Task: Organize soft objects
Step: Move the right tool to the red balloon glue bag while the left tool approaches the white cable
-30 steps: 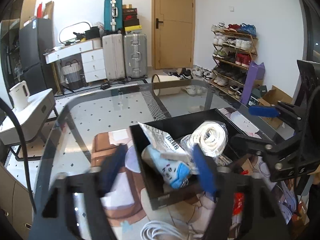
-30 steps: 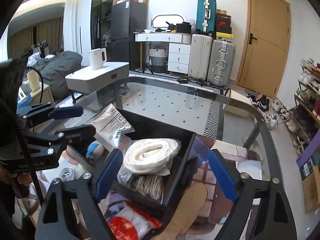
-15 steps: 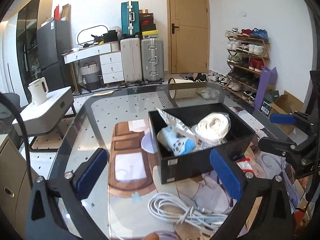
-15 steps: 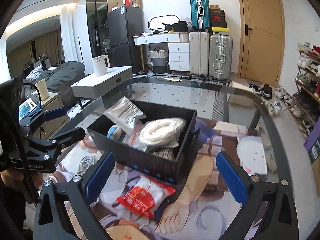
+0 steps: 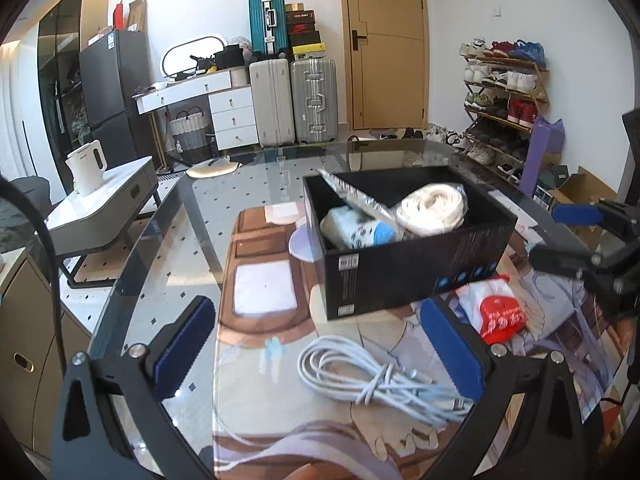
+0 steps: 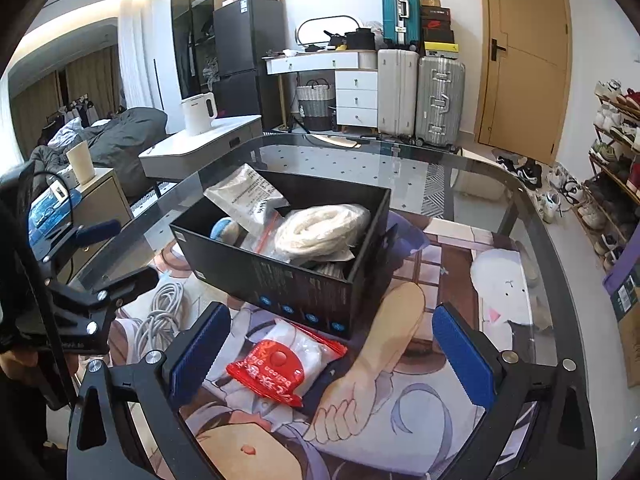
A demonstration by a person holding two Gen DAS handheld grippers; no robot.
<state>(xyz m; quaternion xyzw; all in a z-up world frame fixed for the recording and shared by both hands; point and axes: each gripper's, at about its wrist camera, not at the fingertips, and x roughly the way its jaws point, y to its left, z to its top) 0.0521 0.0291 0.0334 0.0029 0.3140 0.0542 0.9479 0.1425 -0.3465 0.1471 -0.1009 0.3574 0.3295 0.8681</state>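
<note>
"balloon stick" can be read upside down on the red packet; other print is illegible.

Boxes on the counter: one black box
Things inside the box: three in plain sight; one white rope coil; one flat printed pouch; one blue-and-white roll; more beneath the coil, too hidden to count
Loose on the counter: two; one white cable bundle; one red-and-white packet
Claws: two; left claw; right claw
Suitcases by the wall: three
Kettles: one
</note>
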